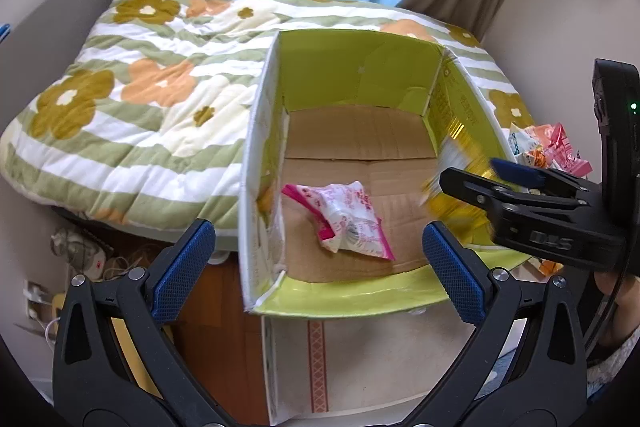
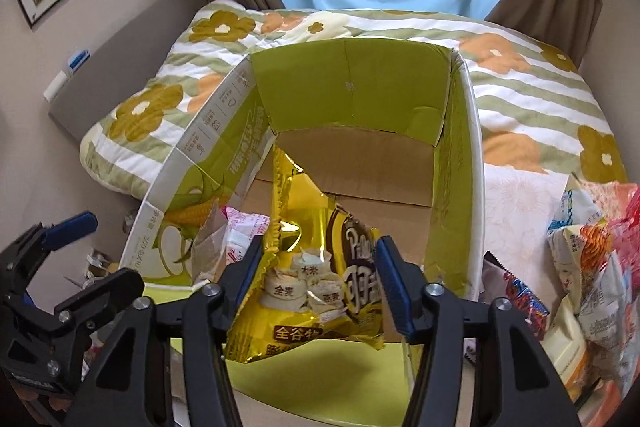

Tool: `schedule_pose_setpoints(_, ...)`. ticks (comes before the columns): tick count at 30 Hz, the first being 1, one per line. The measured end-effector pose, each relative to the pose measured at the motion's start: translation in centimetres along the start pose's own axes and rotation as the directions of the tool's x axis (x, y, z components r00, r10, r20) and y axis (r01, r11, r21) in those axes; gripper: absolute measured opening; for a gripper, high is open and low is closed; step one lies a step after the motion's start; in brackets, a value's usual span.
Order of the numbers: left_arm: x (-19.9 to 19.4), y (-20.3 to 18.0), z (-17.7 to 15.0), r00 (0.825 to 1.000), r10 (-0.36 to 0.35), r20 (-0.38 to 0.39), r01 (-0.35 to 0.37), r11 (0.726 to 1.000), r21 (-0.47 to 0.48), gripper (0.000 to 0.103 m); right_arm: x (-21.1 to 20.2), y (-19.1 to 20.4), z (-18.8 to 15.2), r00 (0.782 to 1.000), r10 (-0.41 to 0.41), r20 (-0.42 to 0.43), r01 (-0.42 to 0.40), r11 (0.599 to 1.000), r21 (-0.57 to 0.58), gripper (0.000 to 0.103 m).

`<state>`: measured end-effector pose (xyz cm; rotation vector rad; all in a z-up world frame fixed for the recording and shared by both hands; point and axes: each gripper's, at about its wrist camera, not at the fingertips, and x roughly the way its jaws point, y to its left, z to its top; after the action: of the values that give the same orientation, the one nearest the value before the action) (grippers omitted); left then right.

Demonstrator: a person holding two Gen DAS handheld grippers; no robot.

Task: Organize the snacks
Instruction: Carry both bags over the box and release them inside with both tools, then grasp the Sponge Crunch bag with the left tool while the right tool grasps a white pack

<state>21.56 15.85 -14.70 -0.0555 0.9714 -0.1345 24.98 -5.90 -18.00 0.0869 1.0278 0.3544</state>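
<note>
Over box (image 2: pixel 456 147), bag (image 2: pixel 308 291) between hand-held gripper (image 2: pixel 318 281)

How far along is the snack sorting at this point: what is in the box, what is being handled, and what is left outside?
Done: one pink packet lies on the box floor, and the left gripper above it is open and empty. In hand: a yellow bag sits between the right gripper pads over the box; whether they grip it is unclear. Left: a pile of snacks beside the box on the bed.
</note>
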Motion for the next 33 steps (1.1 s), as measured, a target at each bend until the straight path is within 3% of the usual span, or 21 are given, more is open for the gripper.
schedule_pose_setpoints(1,-0.1,0.1,-0.1,1.000,0.004,-0.001,-0.004,1.000,-0.001,0.103,-0.1,-0.1,-0.1,1.000,0.016,0.016,-0.016,1.000,0.017,0.095)
schedule_pose_setpoints(2,-0.1,0.2,-0.3,1.000,0.008,-0.003,-0.008,1.000,-0.004,0.103,-0.3,-0.4,-0.3,0.998,0.043,0.040,-0.045,0.998,0.040,0.103)
schedule_pose_setpoints(9,-0.8,0.9,-1.2,1.000,-0.012,-0.006,0.012,1.000,-0.018,0.103,-1.8,-0.4,-1.5,0.994,0.069,0.081,-0.075,0.995,0.070,0.103)
schedule_pose_setpoints(17,-1.8,-0.6,-1.2,0.996,-0.085,0.019,0.084,0.996,0.029,0.103,-4.9,0.5,-2.2,0.994,0.029,0.103,-0.033,0.999,0.035,0.103)
schedule_pose_setpoints(26,-2.7,-5.1,-0.6,0.981,-0.191,0.040,0.185,0.976,0.112,0.103,-10.7,-1.9,-5.3,0.979,-0.044,0.200,0.023,0.994,0.105,0.103)
schedule_pose_setpoints(33,-3.1,-12.1,0.1,0.969,-0.243,0.041,0.230,0.952,0.203,0.103,-15.7,-7.1,-8.0,0.960,-0.128,0.249,0.072,0.973,0.221,0.103)
